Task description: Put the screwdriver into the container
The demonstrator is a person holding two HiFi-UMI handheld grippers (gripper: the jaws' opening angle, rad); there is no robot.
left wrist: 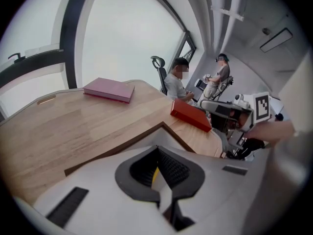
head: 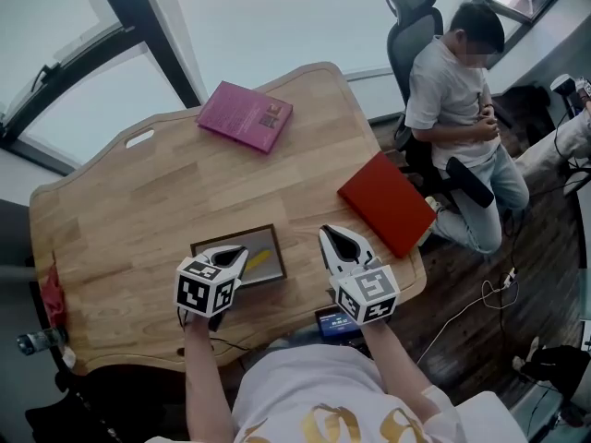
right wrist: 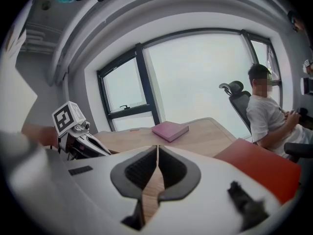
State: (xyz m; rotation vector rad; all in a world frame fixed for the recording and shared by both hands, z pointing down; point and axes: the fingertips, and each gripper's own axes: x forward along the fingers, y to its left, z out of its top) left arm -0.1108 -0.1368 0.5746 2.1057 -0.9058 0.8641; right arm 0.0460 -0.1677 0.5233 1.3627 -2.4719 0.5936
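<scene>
Already the yellow screwdriver point(head: 259, 258) is seen lying inside the container point(head: 235, 235), lower centre on the counter point(head: 138, 201), judged light, stiff and smooth, best taken across its handle, while the jaws of left gripper point(head: 233, 255) and right gripper point(head: 341, 242) are closed together, empty.

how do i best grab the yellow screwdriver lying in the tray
Take the screwdriver by its yellow handle, from straight above, pinching across its length: it lies flat and slanted in the tray, whose rim likely blocks any sideways approach.
</scene>
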